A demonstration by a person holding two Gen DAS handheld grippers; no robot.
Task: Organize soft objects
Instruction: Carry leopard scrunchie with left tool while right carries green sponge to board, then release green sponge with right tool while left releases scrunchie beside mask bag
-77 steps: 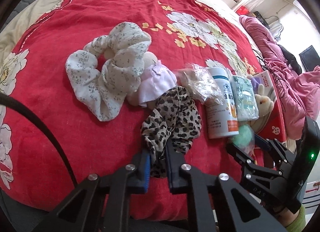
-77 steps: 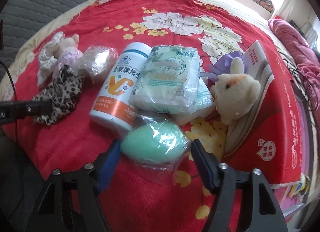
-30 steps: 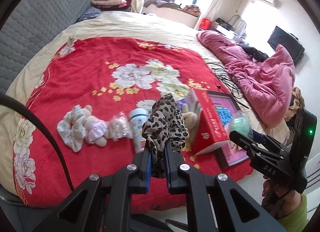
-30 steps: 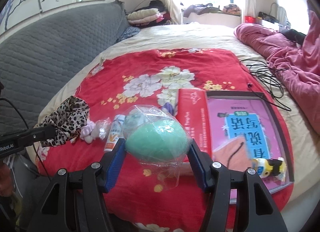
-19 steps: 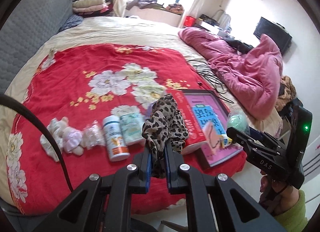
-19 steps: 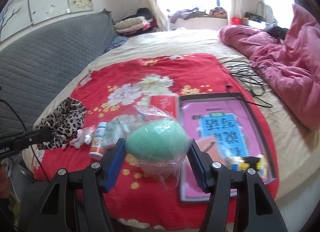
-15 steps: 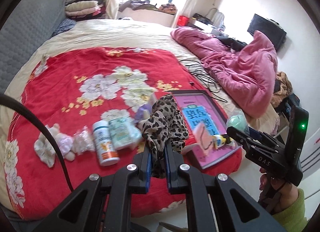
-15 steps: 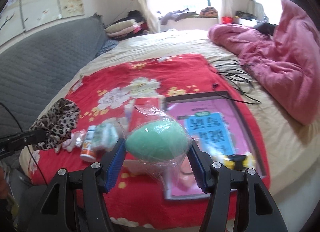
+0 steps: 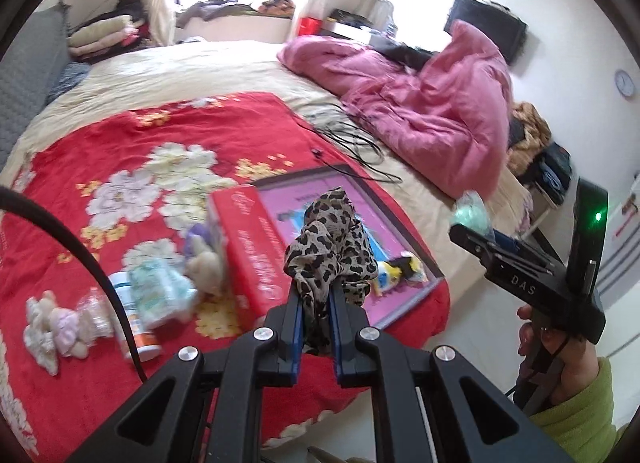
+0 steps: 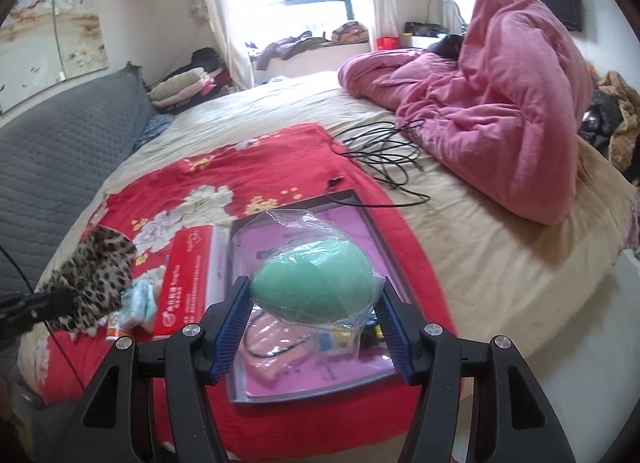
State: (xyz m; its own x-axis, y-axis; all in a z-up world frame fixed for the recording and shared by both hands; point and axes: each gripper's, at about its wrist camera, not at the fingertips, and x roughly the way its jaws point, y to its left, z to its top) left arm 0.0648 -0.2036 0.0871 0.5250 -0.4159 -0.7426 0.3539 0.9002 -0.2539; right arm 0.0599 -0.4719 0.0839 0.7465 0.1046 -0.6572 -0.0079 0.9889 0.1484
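- The bed [image 10: 500,263] carries a red floral blanket [image 9: 120,135], and near its close corner lies an open pink-lined box tray [image 10: 360,383] with a red box lid [image 10: 188,283] standing against its left side; this tray looks like the likely drop place for the soft things, though that is a judgement.
- The right tool [image 10: 316,315] grips a green egg-shaped sponge [image 10: 316,287] in a clear wrapper, its pads pressing on the sponge's two ends, so the sponge's long axis runs across the jaws.
- In the right wrist view the sponge hangs in front of the tray's pink floor, which spreads ahead of and below it; the right hand appears the better lined up with the tray.
- The left tool [image 9: 314,319] is closed on a leopard-print scrunchie [image 9: 332,247], the cloth bunched upward between nearly shut pads.
- In the left wrist view the scrunchie shows over the seam between lid and tray, so the tray lies ahead and a little to the right of it.
- Left behind on the blanket, well left of the tray, are a white bottle [image 9: 136,319], a tissue pack [image 9: 160,295] and a small plush toy [image 9: 204,267].
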